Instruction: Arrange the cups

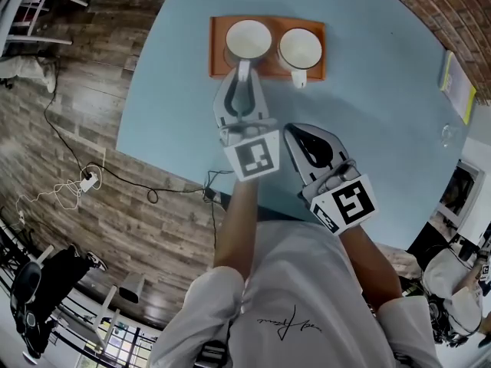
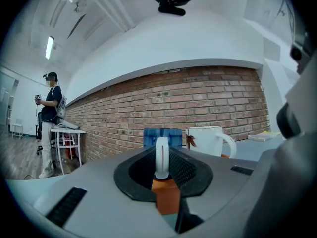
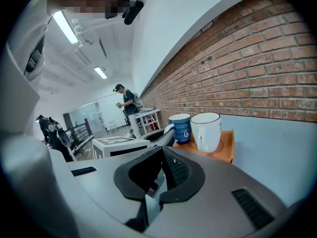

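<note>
- Ceramic by its look, the blue cup (image 1: 248, 38) stands on the orange tray (image 1: 218, 31) at the far side of the counter (image 1: 368, 106), just beside the white cup (image 1: 300, 47).
- Its white handle (image 2: 162, 155) is clamped in the left tool (image 1: 244, 75); the right tool (image 1: 295, 134) is closed and empty, well short of the tray.
- The cup is likely stiff, brittle, glossy-slick and fairly heavy. Gripped by the thin loop alone it may swing or slip, so a firm hold near the handle's root and a slow lift seem wise.
</note>
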Demonstrator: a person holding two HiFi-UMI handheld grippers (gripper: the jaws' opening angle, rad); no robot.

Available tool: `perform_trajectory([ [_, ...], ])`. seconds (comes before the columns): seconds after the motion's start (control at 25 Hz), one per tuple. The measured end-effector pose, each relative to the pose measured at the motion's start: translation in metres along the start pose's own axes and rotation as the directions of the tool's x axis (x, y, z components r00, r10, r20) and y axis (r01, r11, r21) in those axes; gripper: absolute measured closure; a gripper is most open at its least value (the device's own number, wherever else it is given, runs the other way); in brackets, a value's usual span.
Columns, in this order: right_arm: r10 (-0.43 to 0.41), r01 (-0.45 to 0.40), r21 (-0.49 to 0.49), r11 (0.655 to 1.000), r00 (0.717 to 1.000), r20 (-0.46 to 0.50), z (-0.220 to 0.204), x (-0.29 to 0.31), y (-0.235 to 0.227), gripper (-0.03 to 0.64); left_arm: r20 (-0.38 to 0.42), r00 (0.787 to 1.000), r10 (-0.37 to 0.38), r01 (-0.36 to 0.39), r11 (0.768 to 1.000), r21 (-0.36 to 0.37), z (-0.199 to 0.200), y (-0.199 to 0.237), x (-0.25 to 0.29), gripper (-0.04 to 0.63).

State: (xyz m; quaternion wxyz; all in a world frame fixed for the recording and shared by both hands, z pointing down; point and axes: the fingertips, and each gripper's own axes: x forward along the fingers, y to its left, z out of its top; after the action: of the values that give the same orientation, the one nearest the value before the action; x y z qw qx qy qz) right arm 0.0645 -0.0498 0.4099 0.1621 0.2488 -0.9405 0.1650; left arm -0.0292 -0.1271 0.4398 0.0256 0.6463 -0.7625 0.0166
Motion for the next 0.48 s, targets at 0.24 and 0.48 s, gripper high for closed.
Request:
perform_trajectory([
  [0.24,-0.013,0.013,0.011,1.0,1.0,-0.001,-0.0007,-0.0011,-0.0057,0.595,-0.013,1.0,0.026,-0.026,1.0,-0.014,-0.0044,0.0043,-0.0033,0.537],
  [0.48,-0.017,0.018,0.014,1.0,1.0,-0.004,-0.0038,-0.0026,-0.0055,0.595,-0.021,0.997,0.079,-0.079,0.997,0.002,-0.0048,0.0043,-0.0078,0.537],
])
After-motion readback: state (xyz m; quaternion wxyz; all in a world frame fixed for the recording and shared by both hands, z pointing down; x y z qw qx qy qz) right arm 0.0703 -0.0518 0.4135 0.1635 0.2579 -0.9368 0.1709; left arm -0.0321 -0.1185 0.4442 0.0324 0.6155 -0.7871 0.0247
